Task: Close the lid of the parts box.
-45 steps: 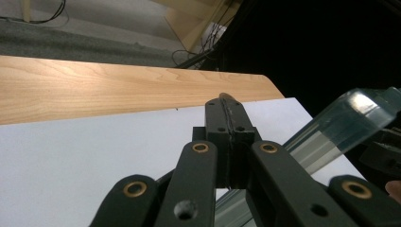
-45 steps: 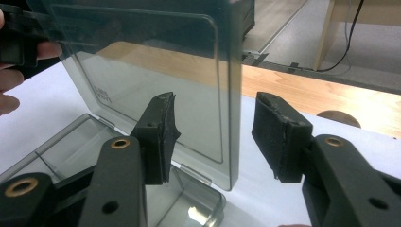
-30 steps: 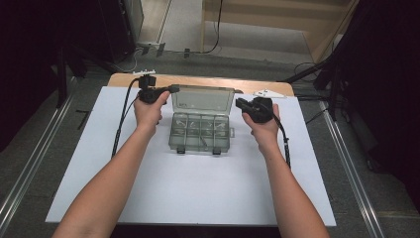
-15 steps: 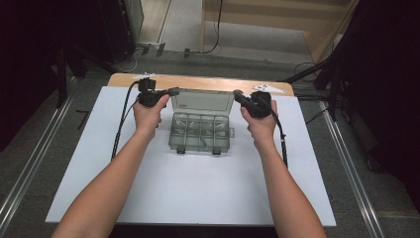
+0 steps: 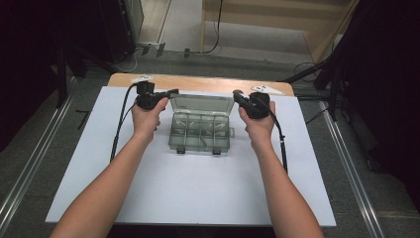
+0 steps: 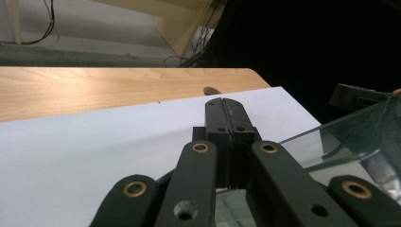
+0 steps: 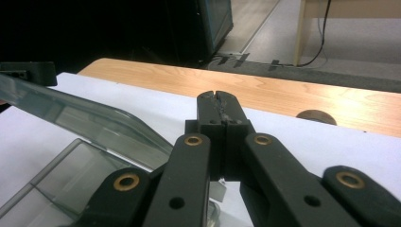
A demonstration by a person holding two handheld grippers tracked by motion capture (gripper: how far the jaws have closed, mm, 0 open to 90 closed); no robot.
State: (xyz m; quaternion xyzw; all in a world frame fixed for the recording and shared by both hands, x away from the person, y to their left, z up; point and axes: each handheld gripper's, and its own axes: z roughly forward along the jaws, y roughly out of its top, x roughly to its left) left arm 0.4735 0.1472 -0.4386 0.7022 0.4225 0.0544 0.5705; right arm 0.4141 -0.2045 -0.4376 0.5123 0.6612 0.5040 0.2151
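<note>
While the clear compartment box sits mid-sheet with its lid raised, the left gripper and right gripper, jaws pressed together on nothing, flank the lid's upper corners. Bare white sheet spreads toward the person.

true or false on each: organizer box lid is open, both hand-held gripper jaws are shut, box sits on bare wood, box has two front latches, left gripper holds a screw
1. The clear organizer box has its lid raised. True.
2. The left hand-held gripper and right hand-held gripper both have their jaws shut. True.
3. The box sits on bare wood. False: it sits on the white sheet that covers most of the wooden table.
4. The box has two dark latches on its front edge. True.
5. The left hand-held gripper holds a screw. False: nothing is between its jaws.
</note>
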